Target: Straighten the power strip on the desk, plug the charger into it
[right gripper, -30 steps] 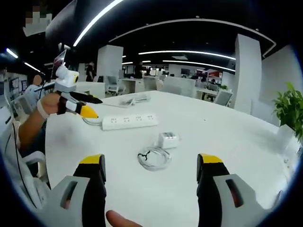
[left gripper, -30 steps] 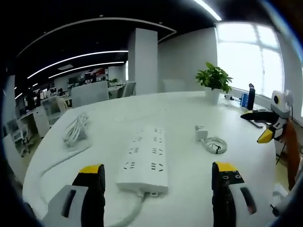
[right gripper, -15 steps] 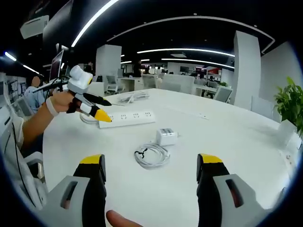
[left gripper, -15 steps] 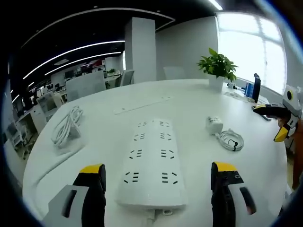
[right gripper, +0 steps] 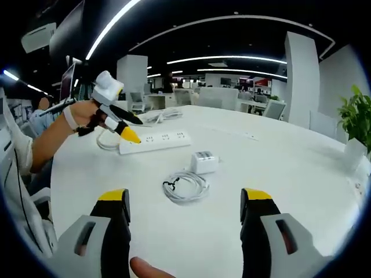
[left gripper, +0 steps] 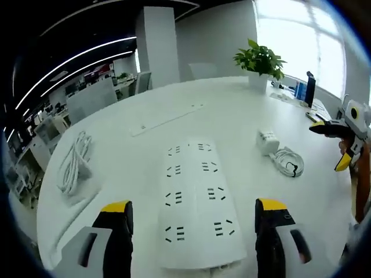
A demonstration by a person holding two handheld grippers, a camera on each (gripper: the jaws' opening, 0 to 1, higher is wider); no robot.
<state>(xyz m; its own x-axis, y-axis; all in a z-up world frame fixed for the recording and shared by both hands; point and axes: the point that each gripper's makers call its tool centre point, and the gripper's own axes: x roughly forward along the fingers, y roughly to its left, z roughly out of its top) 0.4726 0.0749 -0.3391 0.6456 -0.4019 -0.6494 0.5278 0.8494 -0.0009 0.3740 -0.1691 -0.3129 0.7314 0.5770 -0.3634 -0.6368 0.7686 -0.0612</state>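
Note:
The white power strip (left gripper: 194,174) lies flat on the white round table (left gripper: 232,110), running away from me. My left gripper (left gripper: 193,207) is open, and its yellow-tipped jaws straddle the strip's near end. In the right gripper view a hand holds the left gripper (right gripper: 130,127) over the near end of the power strip (right gripper: 155,141). The white charger (left gripper: 266,141) sits to the strip's right with its coiled cable (left gripper: 288,162). My right gripper (right gripper: 184,200) is open and holds nothing, a short way back from the charger (right gripper: 204,162) and cable coil (right gripper: 185,186). The right gripper (left gripper: 331,146) enters at the right edge.
A bundled white cable (left gripper: 72,168) lies at the table's left. A thin flat strip (left gripper: 165,119) lies farther back. A potted plant (left gripper: 259,61) stands at the far edge, with small items near the window. Office desks and chairs stand beyond. A person's sleeve (right gripper: 23,162) shows at left.
My left gripper has moved forward and down over the power strip, whose near end now lies between its jaws. The right gripper has edged slightly closer to the charger.

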